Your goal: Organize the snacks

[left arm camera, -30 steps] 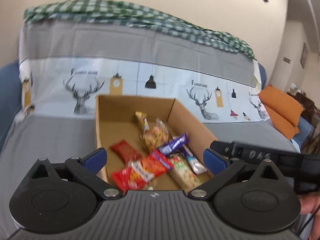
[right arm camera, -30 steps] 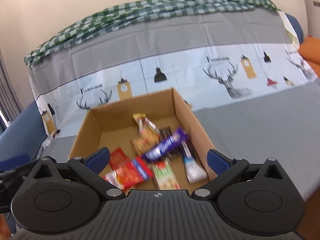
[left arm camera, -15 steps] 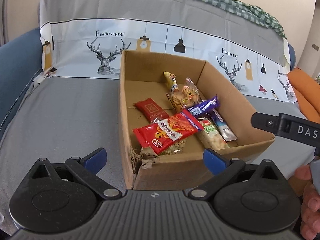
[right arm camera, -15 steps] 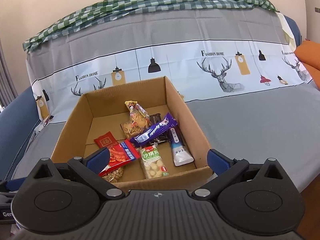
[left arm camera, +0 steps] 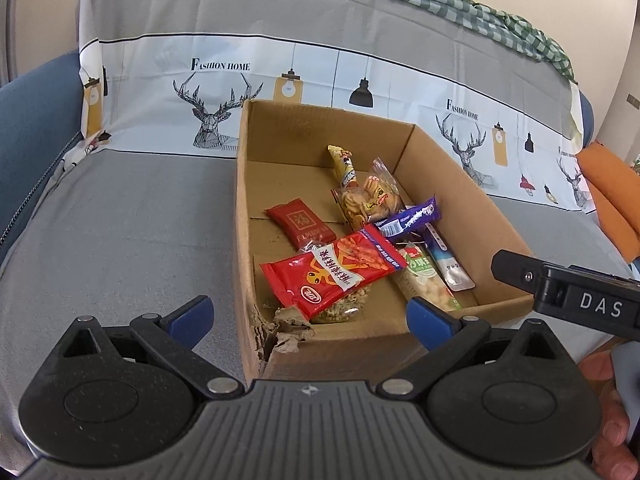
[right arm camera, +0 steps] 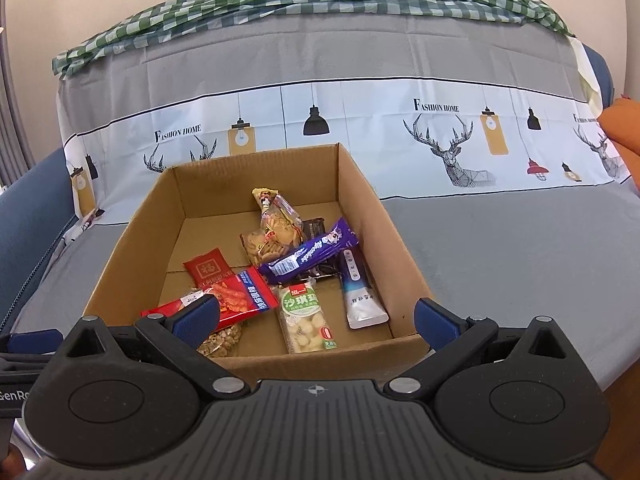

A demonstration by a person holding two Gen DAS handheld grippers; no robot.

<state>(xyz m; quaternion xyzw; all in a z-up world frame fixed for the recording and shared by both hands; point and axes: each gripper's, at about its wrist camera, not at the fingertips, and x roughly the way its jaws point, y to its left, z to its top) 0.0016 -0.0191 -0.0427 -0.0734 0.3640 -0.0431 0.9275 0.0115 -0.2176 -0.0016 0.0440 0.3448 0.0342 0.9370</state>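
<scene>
An open cardboard box (left arm camera: 244, 216) (right arm camera: 360, 200) sits on a covered sofa seat and holds several snack packets. Among them are a red chip bag (left arm camera: 332, 270) (right arm camera: 240, 298), a small red packet (left arm camera: 300, 222) (right arm camera: 208, 270), a purple bar (left arm camera: 408, 220) (right arm camera: 312, 254), a clear biscuit bag (left arm camera: 368, 196) (right arm camera: 274, 232), a green-label packet (left arm camera: 424, 280) (right arm camera: 306, 318) and a white-blue tube (left arm camera: 448, 262) (right arm camera: 360, 296). My left gripper (left arm camera: 310, 316) is open and empty before the box's torn near corner. My right gripper (right arm camera: 316, 316) is open and empty before the box's front wall.
The sofa has a grey and white deer-print cover (right arm camera: 460, 152) and a green checked cloth (right arm camera: 320, 0) over the backrest. An orange cushion (left arm camera: 612, 200) lies at the right. The right gripper's body (left arm camera: 568, 292) shows at the right in the left wrist view. Blue upholstery (left arm camera: 28, 120) is at left.
Both grippers pulled back from above the box to in front of it over the last second, and have barely moved in the last half second. Both stayed open and empty.
</scene>
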